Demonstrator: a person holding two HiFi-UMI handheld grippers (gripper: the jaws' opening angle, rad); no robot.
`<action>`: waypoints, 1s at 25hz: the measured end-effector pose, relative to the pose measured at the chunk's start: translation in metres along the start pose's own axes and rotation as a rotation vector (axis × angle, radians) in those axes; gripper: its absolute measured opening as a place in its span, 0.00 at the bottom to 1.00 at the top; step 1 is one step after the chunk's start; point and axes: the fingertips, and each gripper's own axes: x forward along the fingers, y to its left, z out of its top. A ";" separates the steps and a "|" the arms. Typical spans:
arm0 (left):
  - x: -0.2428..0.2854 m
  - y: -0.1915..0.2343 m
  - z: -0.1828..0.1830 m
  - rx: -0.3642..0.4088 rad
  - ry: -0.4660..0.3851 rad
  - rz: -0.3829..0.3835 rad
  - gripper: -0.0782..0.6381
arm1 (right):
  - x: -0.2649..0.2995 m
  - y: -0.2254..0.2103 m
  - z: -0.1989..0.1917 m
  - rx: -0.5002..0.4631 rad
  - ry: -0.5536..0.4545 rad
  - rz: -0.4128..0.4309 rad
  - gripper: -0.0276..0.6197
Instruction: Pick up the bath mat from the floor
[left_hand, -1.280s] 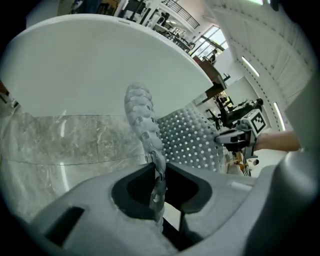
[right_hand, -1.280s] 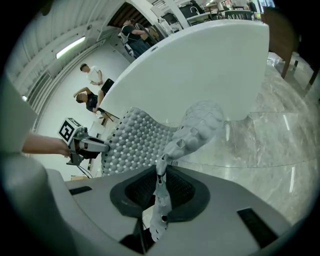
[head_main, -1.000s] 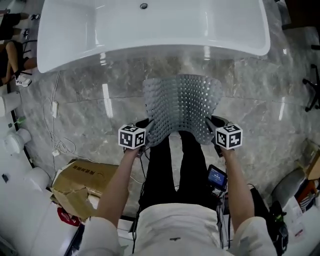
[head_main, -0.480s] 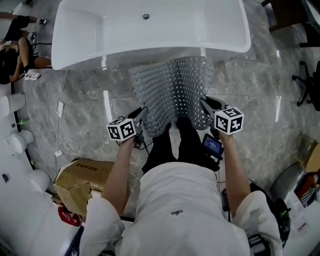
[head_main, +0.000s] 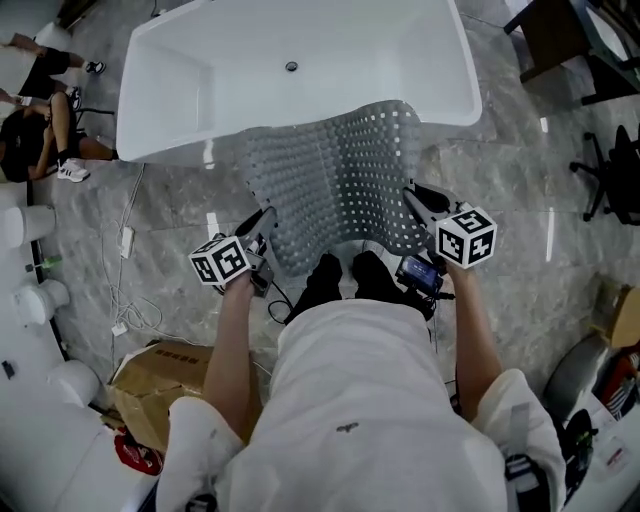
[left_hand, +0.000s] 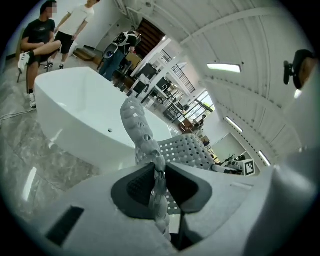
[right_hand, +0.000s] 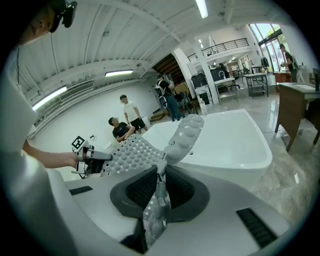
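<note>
The grey perforated bath mat (head_main: 335, 180) hangs off the floor, stretched between both grippers in front of the person, its far end over the rim of the white bathtub (head_main: 300, 65). My left gripper (head_main: 262, 222) is shut on the mat's near left corner; in the left gripper view the bath mat edge (left_hand: 145, 140) runs pinched between the dark pads. My right gripper (head_main: 415, 200) is shut on the near right corner, and the right gripper view has the bath mat edge (right_hand: 182, 137) clamped between its pads, with the left gripper (right_hand: 87, 157) across the mat.
A torn cardboard box (head_main: 165, 375) lies on the marble floor at lower left. White cables (head_main: 125, 280) trail beside the bathtub. A seated person (head_main: 40, 130) is at far left. Dark furniture and a chair (head_main: 610, 170) stand at right. White fixtures (head_main: 30, 300) line the left edge.
The mat has risen higher and moved toward the tub, its far end now over the tub rim. Both grippers have spread a little and kept their hold.
</note>
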 end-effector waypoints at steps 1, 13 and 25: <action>-0.002 -0.002 0.009 0.009 -0.014 -0.003 0.21 | -0.002 -0.002 0.007 -0.011 -0.010 -0.006 0.12; -0.025 -0.012 0.079 0.163 -0.123 0.012 0.21 | -0.032 -0.040 0.070 -0.195 -0.081 -0.136 0.12; -0.069 -0.019 0.149 0.265 -0.243 0.031 0.19 | -0.074 -0.026 0.144 -0.319 -0.174 -0.233 0.12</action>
